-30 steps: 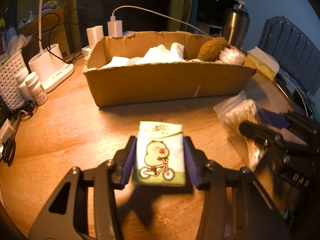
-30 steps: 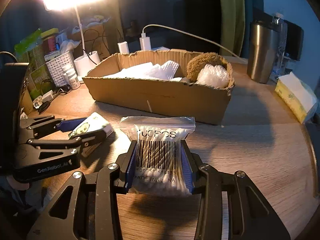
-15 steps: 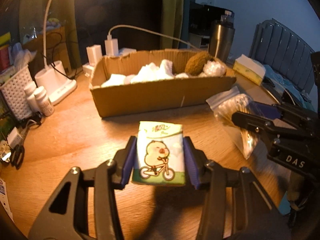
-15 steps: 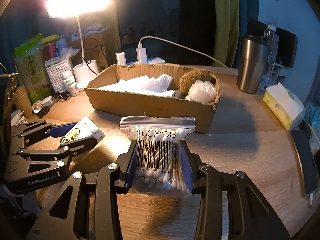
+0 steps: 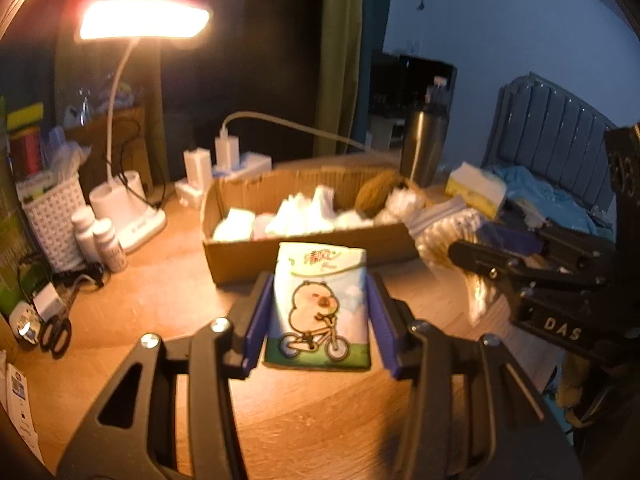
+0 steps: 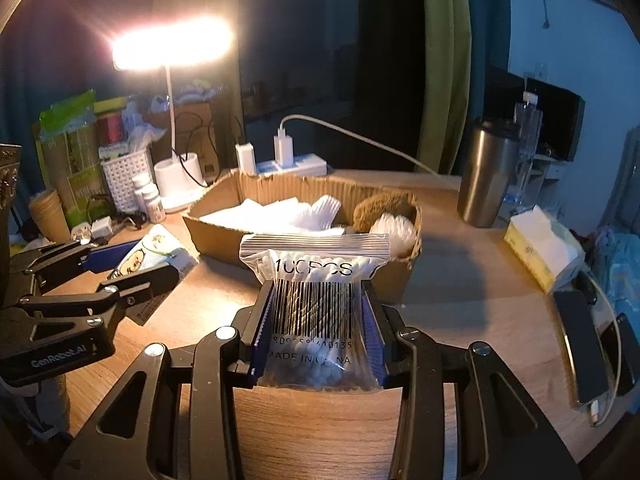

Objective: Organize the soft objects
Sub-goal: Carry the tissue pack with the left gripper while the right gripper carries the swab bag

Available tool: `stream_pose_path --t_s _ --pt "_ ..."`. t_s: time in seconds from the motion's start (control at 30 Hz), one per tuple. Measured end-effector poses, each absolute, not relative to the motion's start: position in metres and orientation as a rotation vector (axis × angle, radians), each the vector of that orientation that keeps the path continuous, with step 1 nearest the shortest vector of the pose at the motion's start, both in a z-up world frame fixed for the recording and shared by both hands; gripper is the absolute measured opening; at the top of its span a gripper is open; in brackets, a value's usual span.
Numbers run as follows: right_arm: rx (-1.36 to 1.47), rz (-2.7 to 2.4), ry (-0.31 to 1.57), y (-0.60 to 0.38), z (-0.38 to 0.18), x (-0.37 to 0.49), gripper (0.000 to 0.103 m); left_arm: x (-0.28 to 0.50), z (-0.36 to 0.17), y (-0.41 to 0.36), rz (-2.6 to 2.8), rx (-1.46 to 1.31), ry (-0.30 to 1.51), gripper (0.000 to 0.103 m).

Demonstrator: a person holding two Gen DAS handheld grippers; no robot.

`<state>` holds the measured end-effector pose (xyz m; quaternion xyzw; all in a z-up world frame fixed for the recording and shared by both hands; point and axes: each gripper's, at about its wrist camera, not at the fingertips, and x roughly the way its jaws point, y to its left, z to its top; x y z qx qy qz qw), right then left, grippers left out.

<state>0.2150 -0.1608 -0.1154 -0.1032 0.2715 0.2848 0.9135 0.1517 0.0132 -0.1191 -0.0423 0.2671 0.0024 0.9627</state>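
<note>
Left gripper (image 5: 319,312) clamps the tissue pack (image 5: 319,304) between its pads — right gripper (image 6: 316,328) likewise grips the cotton-swab bag (image 6: 316,308), cardboard box (image 6: 304,220) just ahead.

A lit desk lamp (image 6: 172,46) stands behind a white basket (image 6: 126,176), near a steel tumbler (image 6: 486,178).

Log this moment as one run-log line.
left gripper: tissue pack | right gripper: swab bag | box: ahead

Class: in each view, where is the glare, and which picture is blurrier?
Left wrist view: the lamp blows out to glare at upper left, and the box and tissue pack are smeared. Right wrist view: the lamp glares too, but the swab bag barcode reads sharply.
</note>
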Motion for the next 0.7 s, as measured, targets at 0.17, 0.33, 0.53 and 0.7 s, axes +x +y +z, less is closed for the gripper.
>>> stream_pose_path --t_s 0.17,0.33,0.53,0.7 --pt "-0.214 0.587 0.517 -0.161 -0.101 0.208 0.042 0.144 -0.101 0.014 0.010 -0.093 0.482 0.047" --pt "-0.210 0.584 0.469 -0.162 -0.085 0.204 0.042 0.138 -0.086 0.017 0.018 -0.097 0.431 0.047" --pt "-0.204 0.577 0.419 -0.163 -0.068 0.202 0.042 0.131 -0.066 0.019 0.024 -0.105 0.376 0.047" --pt "-0.197 0.573 0.380 -0.164 -0.054 0.199 0.042 0.127 -0.050 0.022 0.033 -0.103 0.331 0.047"
